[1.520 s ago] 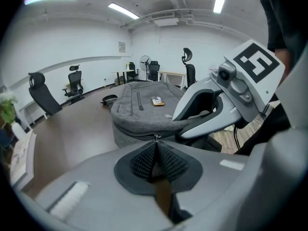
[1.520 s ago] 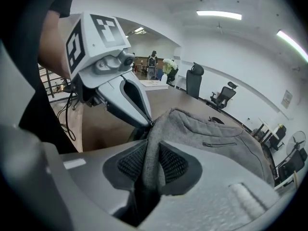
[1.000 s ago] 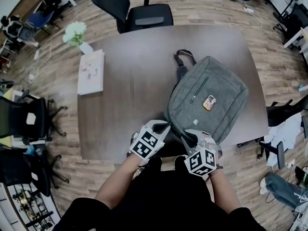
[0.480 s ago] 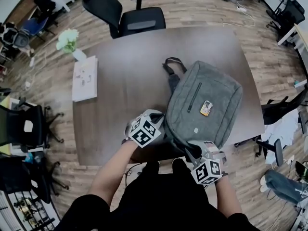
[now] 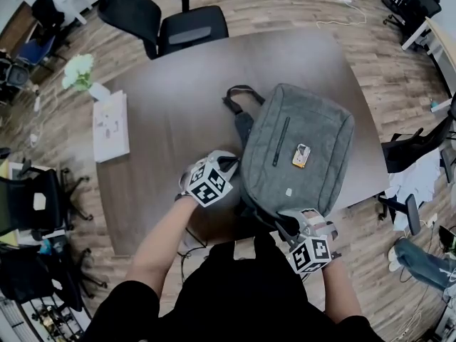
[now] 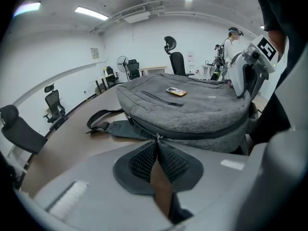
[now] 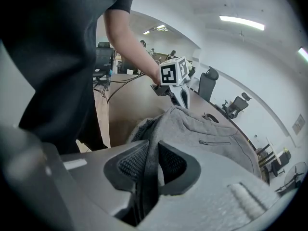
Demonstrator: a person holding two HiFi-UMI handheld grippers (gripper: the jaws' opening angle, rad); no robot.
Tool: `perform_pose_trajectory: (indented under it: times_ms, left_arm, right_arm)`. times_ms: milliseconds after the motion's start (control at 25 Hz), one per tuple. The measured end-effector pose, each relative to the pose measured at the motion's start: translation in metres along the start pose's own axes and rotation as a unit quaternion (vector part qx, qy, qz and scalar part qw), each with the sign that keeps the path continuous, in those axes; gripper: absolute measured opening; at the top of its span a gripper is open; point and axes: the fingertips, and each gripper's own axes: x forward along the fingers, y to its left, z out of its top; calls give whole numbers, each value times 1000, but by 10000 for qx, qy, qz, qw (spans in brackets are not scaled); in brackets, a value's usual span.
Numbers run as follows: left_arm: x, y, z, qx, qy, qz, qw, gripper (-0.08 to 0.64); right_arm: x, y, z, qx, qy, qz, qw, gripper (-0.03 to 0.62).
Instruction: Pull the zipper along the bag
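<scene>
The bag (image 5: 299, 152) lies flat on the surface (image 5: 164, 112), toward its near right part. The left tool (image 5: 231, 164) sits at the bag's near left corner, narrow, its pad tips pinching the zipper pull (image 6: 157, 136), jaws opening. The right tool (image 5: 283, 223) is at the bag's near edge, clamped narrow on a fold of grey fabric.

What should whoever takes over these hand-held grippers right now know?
Left hand-held gripper: tips on the zipper pull at the gray backpack's near-left corner, jaws opening.
Right hand-held gripper: clamped on the backpack's near edge fabric, bracing it.
The backpack lies flat on the brown table.
Done: pull reached, bag braced.
Left: re-grip the pull if it slips, then draw it along the zipper track. How far it has run can't be told.
</scene>
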Motion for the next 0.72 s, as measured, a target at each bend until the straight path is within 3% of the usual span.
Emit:
perform_pose_trajectory:
  times_ms: [160, 440, 720]
  left_arm:
    - [16, 17, 6, -53, -149, -156, 9998, 44]
    - [48, 47, 22, 453, -54, -343, 9984, 44]
    - [80, 68, 34, -81, -276, -386, 9988, 52]
  right_arm:
    - [0, 1, -5, -74, -29, 251, 9997, 61]
    - [-1, 4, -11, -354, -12, 806, 9961, 66]
    - [4, 0, -9, -464, 86, 910, 9947, 68]
